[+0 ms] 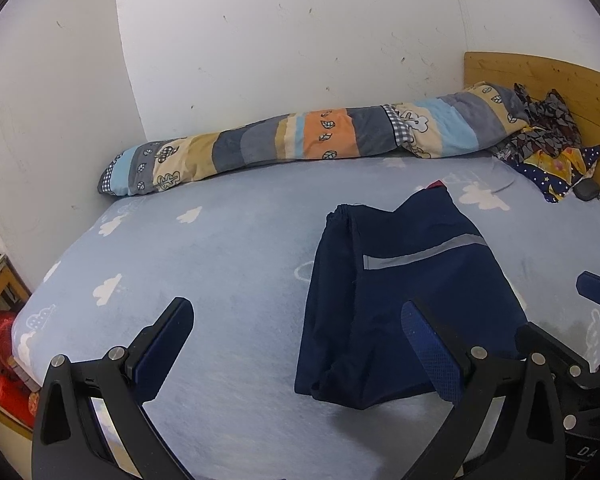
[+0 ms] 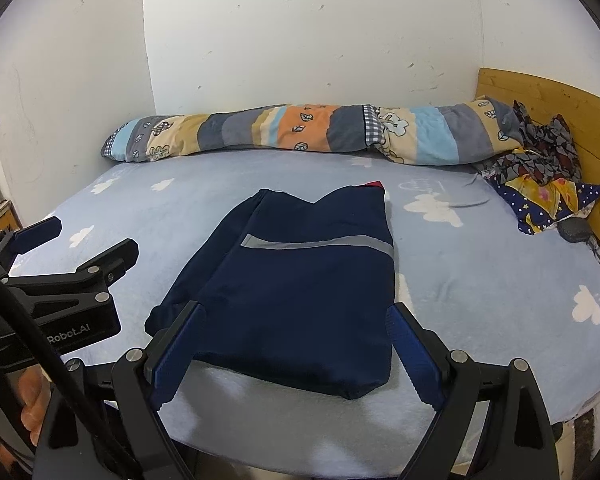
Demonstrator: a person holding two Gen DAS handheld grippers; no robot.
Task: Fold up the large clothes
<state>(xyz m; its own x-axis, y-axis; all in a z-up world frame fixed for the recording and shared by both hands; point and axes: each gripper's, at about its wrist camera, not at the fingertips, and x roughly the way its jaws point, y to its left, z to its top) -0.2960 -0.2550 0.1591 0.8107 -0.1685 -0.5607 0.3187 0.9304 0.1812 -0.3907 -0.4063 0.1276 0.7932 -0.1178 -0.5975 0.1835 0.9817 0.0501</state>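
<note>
A navy garment (image 1: 404,292) (image 2: 300,300) with a grey reflective stripe lies folded into a rectangle on the light blue bed sheet (image 1: 228,280) (image 2: 480,280). My left gripper (image 1: 296,328) is open above the sheet, its right finger over the garment's near right part and nothing between the fingers. In the right wrist view, my right gripper (image 2: 296,332) is open too, its fingers spread over the garment's near edge without pinching it. The left gripper (image 2: 80,248) also shows at the left edge there, with a hand (image 2: 30,404) on its handle.
A rolled striped quilt (image 1: 300,140) (image 2: 300,132) lies along the white wall at the back. Patterned clothes (image 1: 556,148) (image 2: 548,184) are piled at the wooden headboard (image 2: 560,104) on the right. A red object (image 1: 4,360) sits beside the bed on the left.
</note>
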